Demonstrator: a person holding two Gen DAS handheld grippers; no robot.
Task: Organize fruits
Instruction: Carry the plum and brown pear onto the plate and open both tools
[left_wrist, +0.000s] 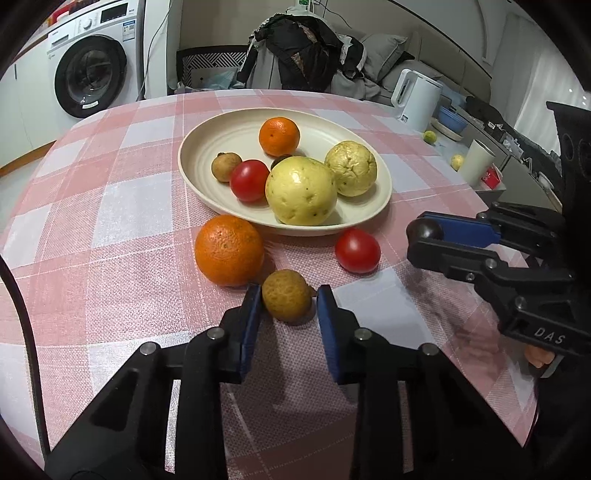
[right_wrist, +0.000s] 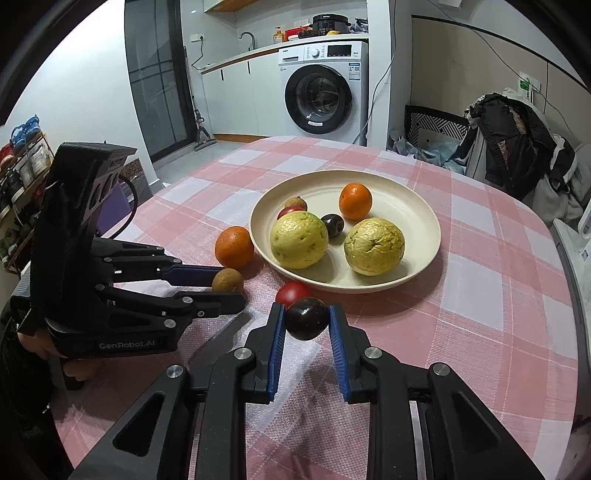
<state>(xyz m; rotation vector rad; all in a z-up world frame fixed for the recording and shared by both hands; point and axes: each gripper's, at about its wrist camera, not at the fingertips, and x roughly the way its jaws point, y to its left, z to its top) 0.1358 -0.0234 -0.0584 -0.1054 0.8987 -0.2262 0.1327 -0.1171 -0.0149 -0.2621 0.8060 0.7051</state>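
A small brown fruit (left_wrist: 286, 301) rests on the pink checked tablecloth with my left gripper (left_wrist: 288, 295) shut on it; the blue pads touch both of its sides. In the right wrist view my right gripper (right_wrist: 306, 310) is shut on a dark purple fruit (right_wrist: 307, 318), held just above the cloth. A cream plate (left_wrist: 192, 147) holds two yellow-green guavas (left_wrist: 301, 195), a tangerine (left_wrist: 279, 136), a tomato (left_wrist: 249, 180), a brown fruit and a half-hidden dark fruit. Beside the plate on the cloth lie a big orange (left_wrist: 229, 250) and a red tomato (left_wrist: 357, 250).
A white kettle (left_wrist: 417, 96) stands at the table's far right edge, with a white cup (left_wrist: 476, 162) and small green fruits beyond it. A chair heaped with clothes (left_wrist: 303, 51) sits behind the table. A washing machine (right_wrist: 321, 96) is across the floor.
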